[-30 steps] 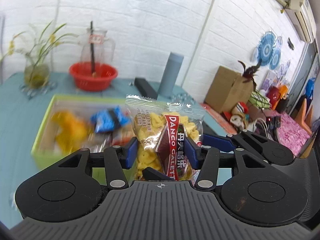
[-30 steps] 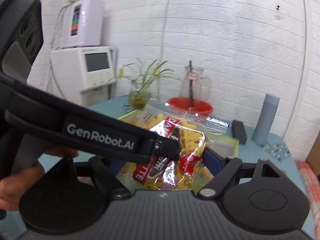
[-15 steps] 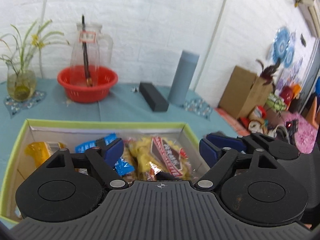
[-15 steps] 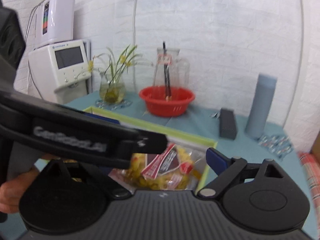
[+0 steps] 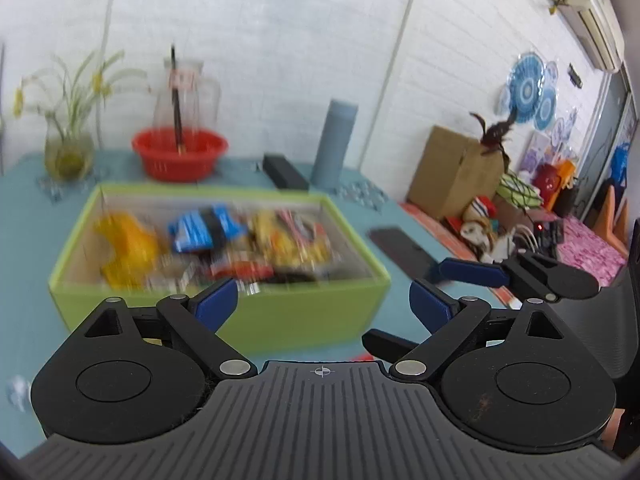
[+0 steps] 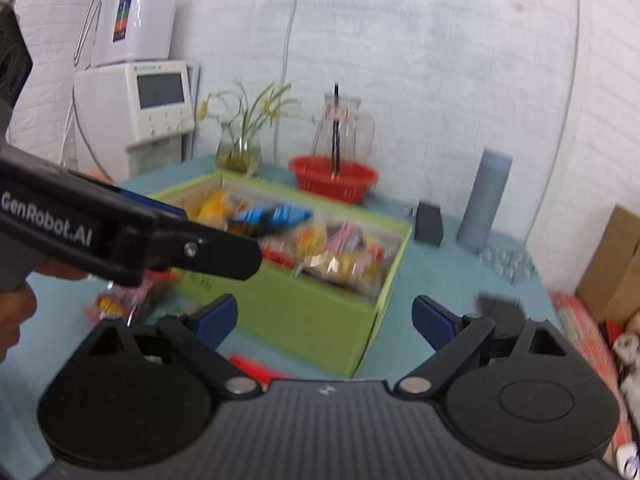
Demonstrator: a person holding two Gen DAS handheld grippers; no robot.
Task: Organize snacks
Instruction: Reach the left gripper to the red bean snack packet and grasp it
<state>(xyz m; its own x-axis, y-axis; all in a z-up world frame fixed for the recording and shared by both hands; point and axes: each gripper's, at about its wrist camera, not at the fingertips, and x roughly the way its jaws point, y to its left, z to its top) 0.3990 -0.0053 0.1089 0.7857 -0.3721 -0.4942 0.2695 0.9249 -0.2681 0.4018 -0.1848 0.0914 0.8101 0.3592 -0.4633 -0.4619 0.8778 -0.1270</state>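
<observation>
Left gripper: jaws opening, spread wide, nothing between them, hanging just in front of the green box.
Right gripper: spread wide too, pinching nothing, sitting near the box corner.
Just changed: yellow snack bag no longer pinched by both grippers like a second ago, now lying inside the box on its right side, next to the blue pack and the orange pack.
Meaning for the task: looking like one more snack filed away, both grippers freed up for the next one.
Still outside: red wrapper lying on the teal table beside the box, plus a red sliver showing right under the right gripper, probably next in line.
Readable writing: "GenRobot.AI" on the left gripper's side in the right wrist view.
Snack labels: too blurred to read right now.
Jug tag: red and white, text not legible.
</observation>
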